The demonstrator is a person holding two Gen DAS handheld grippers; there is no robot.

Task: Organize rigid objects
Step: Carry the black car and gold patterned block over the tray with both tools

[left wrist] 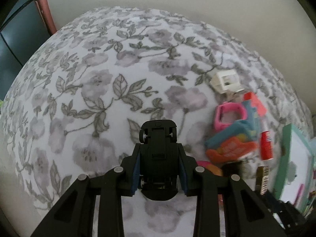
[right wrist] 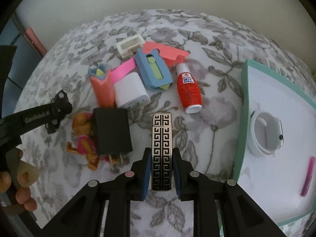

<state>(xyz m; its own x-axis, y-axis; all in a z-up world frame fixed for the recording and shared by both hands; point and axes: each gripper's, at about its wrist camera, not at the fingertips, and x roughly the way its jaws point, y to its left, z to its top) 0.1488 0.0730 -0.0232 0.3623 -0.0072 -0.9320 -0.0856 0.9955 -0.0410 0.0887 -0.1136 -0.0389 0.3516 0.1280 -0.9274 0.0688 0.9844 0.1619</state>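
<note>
My left gripper point(left wrist: 158, 152) is shut on a small black toy car point(left wrist: 158, 136), gripped by its sides, underside and wheels facing the camera, held above the flowered cloth point(left wrist: 98, 83). My right gripper point(right wrist: 161, 155) is shut on a slim silver lighter point(right wrist: 162, 132) with a black key pattern; its blue pads press both long sides. Just beyond the lighter lie a black charger point(right wrist: 111, 130), a white charger point(right wrist: 131, 91), a red bottle point(right wrist: 189, 87) and a blue box cutter point(right wrist: 154, 71).
A white tray with a teal rim point(right wrist: 242, 108) stands at the right and holds a white round piece and a pink stick. An orange figure point(right wrist: 83, 138) lies left of the black charger. A person's hand point(right wrist: 19, 179) shows at the left edge.
</note>
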